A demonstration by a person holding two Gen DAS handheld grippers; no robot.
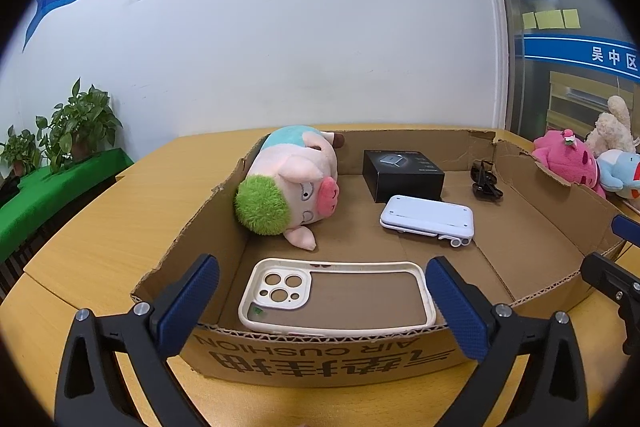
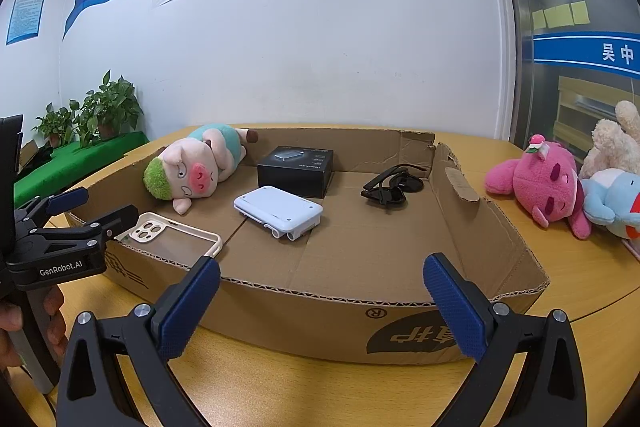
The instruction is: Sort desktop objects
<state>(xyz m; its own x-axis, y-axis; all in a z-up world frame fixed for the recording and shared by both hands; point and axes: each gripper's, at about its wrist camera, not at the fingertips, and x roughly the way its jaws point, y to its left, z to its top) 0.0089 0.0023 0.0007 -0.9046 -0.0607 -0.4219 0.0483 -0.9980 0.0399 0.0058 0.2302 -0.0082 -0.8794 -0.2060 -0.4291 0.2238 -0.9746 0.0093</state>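
Note:
A shallow cardboard box point(image 1: 540, 227) point(image 2: 472, 227) on the wooden table holds a plush pig point(image 1: 292, 187) point(image 2: 200, 163), a black carton point(image 1: 402, 175) point(image 2: 296, 169), a white folded device point(image 1: 428, 221) point(image 2: 278, 211), dark sunglasses point(image 1: 486, 181) point(image 2: 390, 189) and a cream phone case point(image 1: 336, 297) point(image 2: 176, 237). My left gripper point(image 1: 322, 301) point(image 2: 96, 207) is open and empty at the box's near wall, over the phone case. My right gripper point(image 2: 322, 299) is open and empty at the box's near edge; its fingers point(image 1: 608, 275) show at the right of the left wrist view.
Plush toys lie on the table right of the box: a pink one point(image 1: 568, 159) point(image 2: 548, 183), a blue one point(image 2: 612, 203) and a beige one point(image 2: 616, 143). Potted plants point(image 1: 76, 131) point(image 2: 100, 115) stand on a green ledge at left. A white wall is behind.

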